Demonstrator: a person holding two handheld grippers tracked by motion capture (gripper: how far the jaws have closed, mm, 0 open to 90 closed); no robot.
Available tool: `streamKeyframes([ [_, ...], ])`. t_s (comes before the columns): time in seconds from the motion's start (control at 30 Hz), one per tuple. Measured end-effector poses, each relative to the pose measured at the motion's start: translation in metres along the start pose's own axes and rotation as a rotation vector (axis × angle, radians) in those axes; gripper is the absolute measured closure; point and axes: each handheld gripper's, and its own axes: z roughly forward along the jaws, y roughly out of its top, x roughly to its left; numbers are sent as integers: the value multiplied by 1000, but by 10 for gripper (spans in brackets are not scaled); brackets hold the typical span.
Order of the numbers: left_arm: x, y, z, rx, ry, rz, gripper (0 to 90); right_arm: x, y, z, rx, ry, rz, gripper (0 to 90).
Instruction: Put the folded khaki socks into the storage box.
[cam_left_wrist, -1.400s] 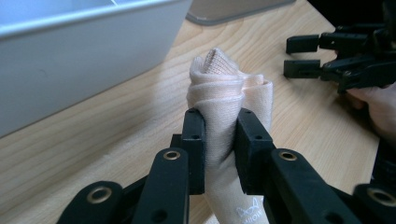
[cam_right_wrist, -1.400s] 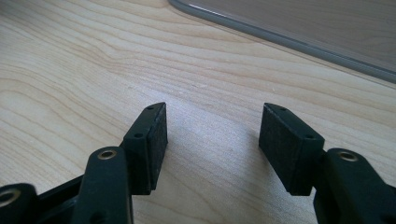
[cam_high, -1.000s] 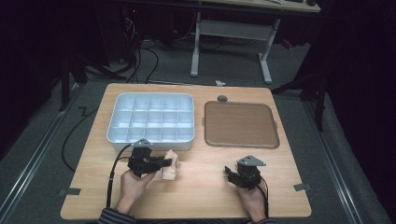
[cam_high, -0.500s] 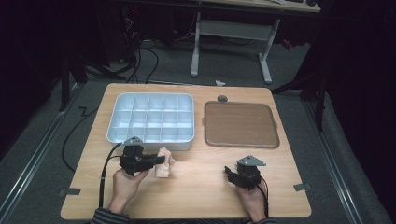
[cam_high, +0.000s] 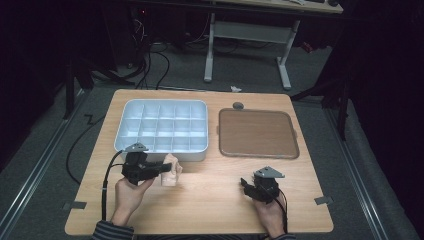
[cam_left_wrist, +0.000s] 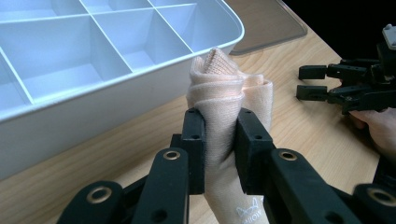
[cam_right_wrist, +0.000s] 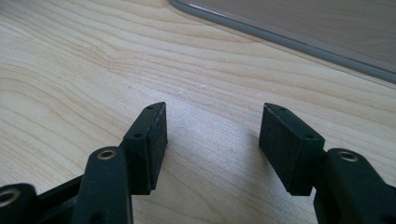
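- The wooden table (cam_high: 200, 200) carries a white compartment tray (cam_high: 162, 127) at left and a brown lid (cam_high: 257, 132) at right.
- The left gripper (cam_left_wrist: 219, 140) pinches a rolled peach sock (cam_left_wrist: 229, 93), held just beside the tray's near wall.
- The right gripper (cam_right_wrist: 212, 140) rests low over bare wood, jaws spread with nothing between them.

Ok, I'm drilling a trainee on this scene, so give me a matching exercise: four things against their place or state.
Things:
1. rolled sock
2. left gripper
3. right gripper
4. brown lid

States:
A. open, over bare wood
B. lying flat beside the white divided tray
C. pinched between black fingers
D. shut on soft fabric

Pairs: 1-C, 2-D, 3-A, 4-B
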Motion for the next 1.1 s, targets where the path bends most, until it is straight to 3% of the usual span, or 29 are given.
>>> streamKeyframes([
  [0.13, 0, 6, -3, -21, -4, 17, 762, 0, 0, 0, 0, 0, -1, 421],
  [0.47, 12, 25, -3, -11, -8, 39, 761, 0, 0, 0, 0, -3, 2, 420],
  [0.73, 18, 37, 3, -26, -39, 18, 761, 0, 0, 0, 0, -4, 3, 420],
  [1.03, 27, 47, 4, -26, -35, 21, 761, 0, 1, 1, 0, -11, 11, 420],
  [1.1, 32, 48, 4, -25, -52, 1, 761, 0, 1, 1, 1, -17, 16, 417],
])
